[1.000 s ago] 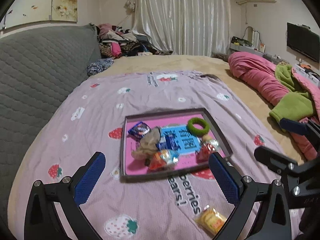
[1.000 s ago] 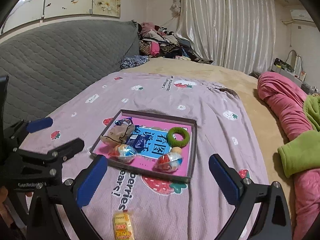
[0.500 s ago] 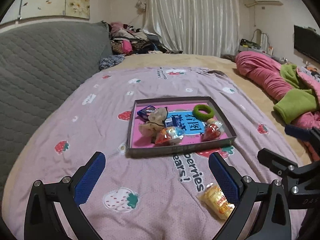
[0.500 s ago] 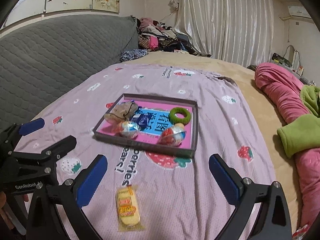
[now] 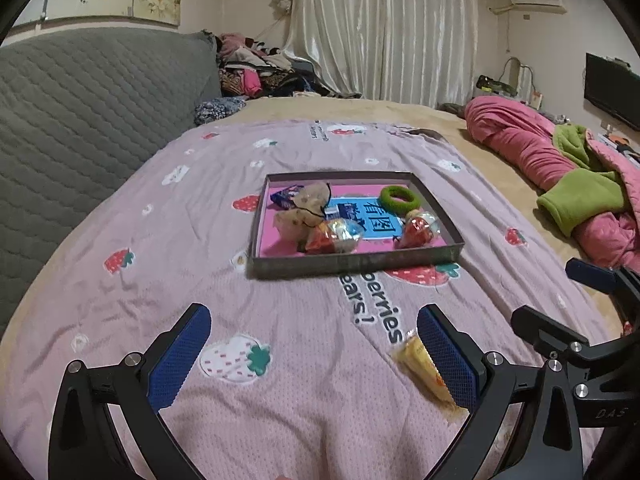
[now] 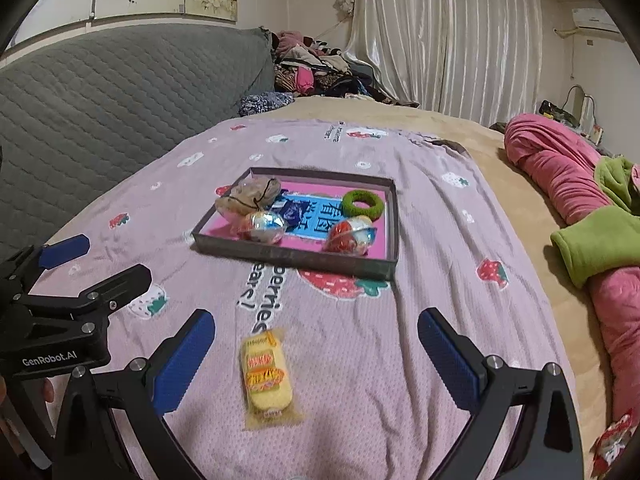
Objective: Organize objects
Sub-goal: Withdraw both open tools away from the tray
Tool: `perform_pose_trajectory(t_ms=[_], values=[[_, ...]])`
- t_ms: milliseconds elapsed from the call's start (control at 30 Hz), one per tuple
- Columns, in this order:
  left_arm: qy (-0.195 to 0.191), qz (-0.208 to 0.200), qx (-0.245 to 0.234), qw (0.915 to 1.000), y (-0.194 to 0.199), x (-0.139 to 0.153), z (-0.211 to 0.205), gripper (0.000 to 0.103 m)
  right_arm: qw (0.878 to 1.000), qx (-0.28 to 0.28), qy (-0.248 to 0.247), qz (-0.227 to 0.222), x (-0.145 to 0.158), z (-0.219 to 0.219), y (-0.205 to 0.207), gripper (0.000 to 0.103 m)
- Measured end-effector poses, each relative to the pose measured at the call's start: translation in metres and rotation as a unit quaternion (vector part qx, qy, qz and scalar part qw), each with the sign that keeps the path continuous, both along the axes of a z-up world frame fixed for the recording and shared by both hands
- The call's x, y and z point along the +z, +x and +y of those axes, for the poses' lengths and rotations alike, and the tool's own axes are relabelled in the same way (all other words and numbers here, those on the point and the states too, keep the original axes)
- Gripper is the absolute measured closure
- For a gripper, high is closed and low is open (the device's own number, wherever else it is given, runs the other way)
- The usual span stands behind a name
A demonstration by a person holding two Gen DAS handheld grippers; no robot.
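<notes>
A shallow grey tray [image 5: 352,262] [image 6: 296,258] with a pink floor lies on the bed. In it are a green ring [image 5: 399,198] [image 6: 363,202], two foil-wrapped snacks [image 5: 334,236] [image 6: 352,235], a beige pouch [image 5: 308,202] [image 6: 248,196] and a blue packet [image 5: 286,196]. A yellow wrapped cake [image 6: 266,378] [image 5: 422,368] lies on the sheet in front of the tray. My right gripper [image 6: 316,352] is open and empty, just over the cake. My left gripper [image 5: 314,350] is open and empty, left of the cake.
The pink strawberry-print sheet [image 5: 224,272] covers the bed. A grey quilted headboard [image 5: 80,120] stands at the left. A rolled pink and green blanket [image 5: 560,184] [image 6: 580,216] lies at the right. A red wrapper [image 6: 612,440] lies at the right edge.
Both grippers have pulled back from the tray and lowered toward the sheet. The tray looks farther off; the yellow cake now lies between the right gripper's fingers.
</notes>
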State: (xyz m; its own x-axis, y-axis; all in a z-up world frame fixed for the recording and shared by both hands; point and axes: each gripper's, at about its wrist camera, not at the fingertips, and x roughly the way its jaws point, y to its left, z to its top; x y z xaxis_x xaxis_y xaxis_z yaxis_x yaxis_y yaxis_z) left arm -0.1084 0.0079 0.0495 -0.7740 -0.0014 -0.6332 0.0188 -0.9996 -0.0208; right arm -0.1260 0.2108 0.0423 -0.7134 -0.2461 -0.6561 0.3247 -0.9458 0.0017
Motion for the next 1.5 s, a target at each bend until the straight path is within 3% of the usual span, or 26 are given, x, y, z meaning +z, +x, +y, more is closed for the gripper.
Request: perform_pose_trajectory(t_ms=[200,700,1500], values=[[-0.014,0.0,0.007,0.9999,0.014,-0.009,0.003,0.0,1.0,-0.007,-0.002,-0.006,-0.014,0.001,0.014,0.001],[0.005,-0.007,-0.005,0.9999,0.032,-0.036,-0.001,0.0,1.0,-0.011,0.003,-0.013,-0.032,0.003,0.033,0.0],[-0.004,-0.027,0.001,0.9996,0.031,-0.071,0.0,0.0,0.999,-0.016,0.011,-0.027,-0.062,0.001,0.039,0.0]])
